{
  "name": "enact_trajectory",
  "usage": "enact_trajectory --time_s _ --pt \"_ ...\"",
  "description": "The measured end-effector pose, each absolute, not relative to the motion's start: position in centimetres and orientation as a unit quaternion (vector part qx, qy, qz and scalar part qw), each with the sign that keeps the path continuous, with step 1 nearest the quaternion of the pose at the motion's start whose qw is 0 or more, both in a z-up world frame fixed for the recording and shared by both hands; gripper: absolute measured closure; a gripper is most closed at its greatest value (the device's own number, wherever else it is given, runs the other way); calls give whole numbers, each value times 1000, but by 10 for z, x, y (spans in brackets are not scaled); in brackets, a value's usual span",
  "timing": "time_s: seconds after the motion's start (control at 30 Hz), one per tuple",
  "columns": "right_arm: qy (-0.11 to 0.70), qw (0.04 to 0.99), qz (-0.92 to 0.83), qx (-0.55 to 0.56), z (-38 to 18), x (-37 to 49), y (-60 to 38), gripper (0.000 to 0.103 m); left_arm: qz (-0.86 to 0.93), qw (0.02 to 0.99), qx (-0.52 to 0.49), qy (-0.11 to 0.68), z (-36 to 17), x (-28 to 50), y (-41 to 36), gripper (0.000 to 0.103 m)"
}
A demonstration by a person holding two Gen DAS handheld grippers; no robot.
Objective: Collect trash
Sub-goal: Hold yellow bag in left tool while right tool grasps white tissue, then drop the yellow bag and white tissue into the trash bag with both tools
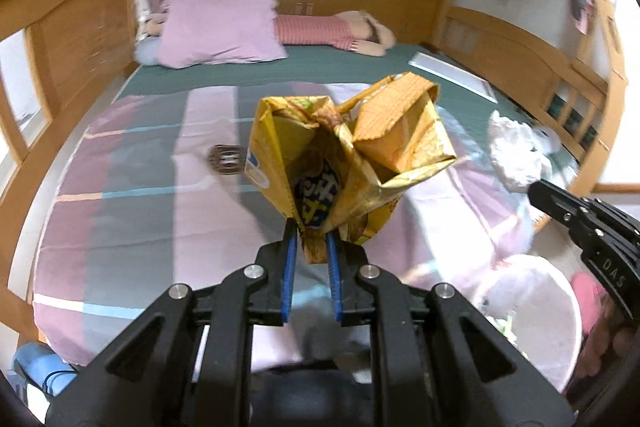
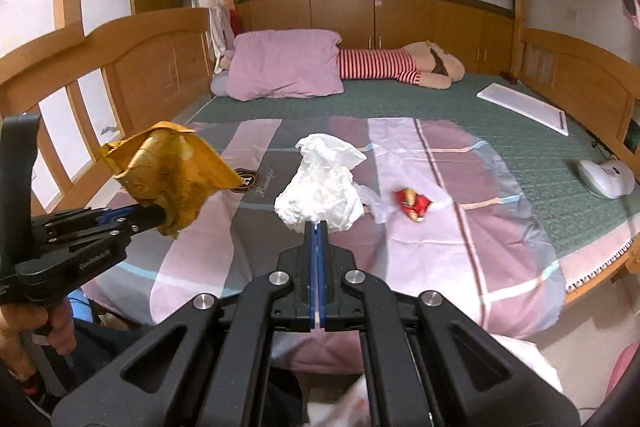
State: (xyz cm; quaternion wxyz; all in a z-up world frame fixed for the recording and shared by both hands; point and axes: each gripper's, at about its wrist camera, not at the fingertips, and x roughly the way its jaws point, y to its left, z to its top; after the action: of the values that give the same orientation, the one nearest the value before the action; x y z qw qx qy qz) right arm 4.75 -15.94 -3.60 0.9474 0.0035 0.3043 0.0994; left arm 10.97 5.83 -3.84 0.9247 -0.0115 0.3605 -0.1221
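Note:
A crumpled yellow snack bag (image 1: 360, 139) hangs above the bed, and my left gripper (image 1: 312, 231) is shut on its lower end. The same bag (image 2: 172, 167) and left gripper (image 2: 156, 215) appear at the left of the right wrist view. My right gripper (image 2: 317, 225) is shut on a wad of white tissue (image 2: 320, 191), lifted off the blanket. That tissue (image 1: 514, 155) and the right gripper (image 1: 536, 191) show at the right edge of the left wrist view. A small red wrapper (image 2: 412, 205) lies on the blanket to the right of the tissue.
A striped pink and grey blanket (image 2: 440, 247) covers the near half of the green mattress (image 2: 520, 143). A pink pillow (image 2: 284, 63), a striped plush doll (image 2: 400, 67), a white board (image 2: 524, 109) and a white handheld device (image 2: 606, 177) lie further back. Wooden rails (image 2: 132, 67) enclose the bed. A blurred white round container (image 1: 532, 307) stands lower right.

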Motion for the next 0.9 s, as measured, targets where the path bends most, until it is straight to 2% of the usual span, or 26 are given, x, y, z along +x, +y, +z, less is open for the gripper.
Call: enact_trajectory --time_s 0.33,0.63,0.9 --pt "337 940 56 -18 -48 -15 -231 101 -214 905 52 365 -32 69 -25 88" --pt "405 914 34 -7 -82 -43 -281 101 -272 873 77 398 -50 50 -71 88" --pt "422 906 31 -14 -88 -56 -297 101 -298 857 92 411 -59 44 -95 88"
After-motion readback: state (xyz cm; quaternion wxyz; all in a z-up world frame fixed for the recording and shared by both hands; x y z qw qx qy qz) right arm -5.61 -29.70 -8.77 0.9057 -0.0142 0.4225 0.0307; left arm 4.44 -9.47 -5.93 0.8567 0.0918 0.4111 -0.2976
